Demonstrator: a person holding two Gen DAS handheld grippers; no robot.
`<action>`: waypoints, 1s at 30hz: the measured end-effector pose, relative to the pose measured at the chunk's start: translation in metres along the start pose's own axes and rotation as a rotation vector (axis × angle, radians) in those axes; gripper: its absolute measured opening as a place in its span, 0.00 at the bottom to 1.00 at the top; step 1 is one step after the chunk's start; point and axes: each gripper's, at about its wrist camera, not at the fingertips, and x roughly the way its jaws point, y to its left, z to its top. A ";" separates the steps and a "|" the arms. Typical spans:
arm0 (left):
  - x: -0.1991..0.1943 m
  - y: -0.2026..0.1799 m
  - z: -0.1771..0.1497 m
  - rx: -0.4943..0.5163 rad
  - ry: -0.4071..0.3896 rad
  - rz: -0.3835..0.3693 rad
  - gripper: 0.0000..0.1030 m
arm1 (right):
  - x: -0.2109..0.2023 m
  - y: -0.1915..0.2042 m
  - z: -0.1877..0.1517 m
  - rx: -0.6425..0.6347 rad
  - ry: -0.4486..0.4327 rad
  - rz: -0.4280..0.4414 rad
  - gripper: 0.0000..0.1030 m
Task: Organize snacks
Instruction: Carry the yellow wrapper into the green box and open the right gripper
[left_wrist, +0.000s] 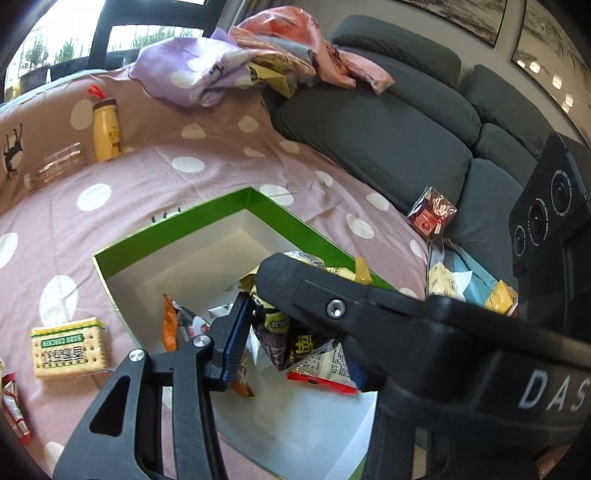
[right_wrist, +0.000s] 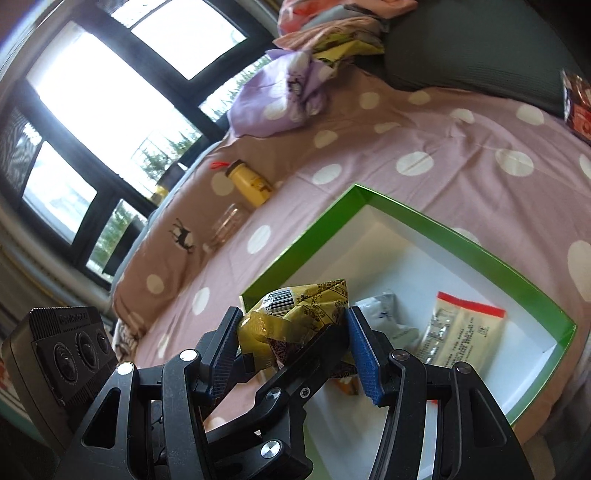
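On a polka-dot pink bedsheet (left_wrist: 207, 173), a green box (right_wrist: 476, 240) is lying open; both grippers, left (left_wrist: 255, 321) and right (right_wrist: 291, 332), are each clamping a crumpled yellow snack packet (right_wrist: 306, 306) over it, jaws part-closed.

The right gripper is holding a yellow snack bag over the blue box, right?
Not quite. The box is green, with a white inside, not blue. The right wrist view shows it. The rest holds: the right gripper is holding a yellow snack bag over it.

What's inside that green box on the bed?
Inside the green box: a cream packet with red edge and a grey pouch. The yellow bag in the right gripper hides more.
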 end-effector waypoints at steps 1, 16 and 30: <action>0.004 0.000 0.000 -0.003 0.013 -0.005 0.44 | 0.001 -0.003 0.000 0.010 0.006 -0.007 0.57; 0.045 0.000 -0.007 -0.040 0.156 0.014 0.43 | 0.024 -0.037 0.002 0.130 0.088 -0.076 0.58; 0.019 0.007 -0.012 -0.071 0.113 0.041 0.59 | 0.020 -0.033 0.004 0.138 0.035 -0.098 0.68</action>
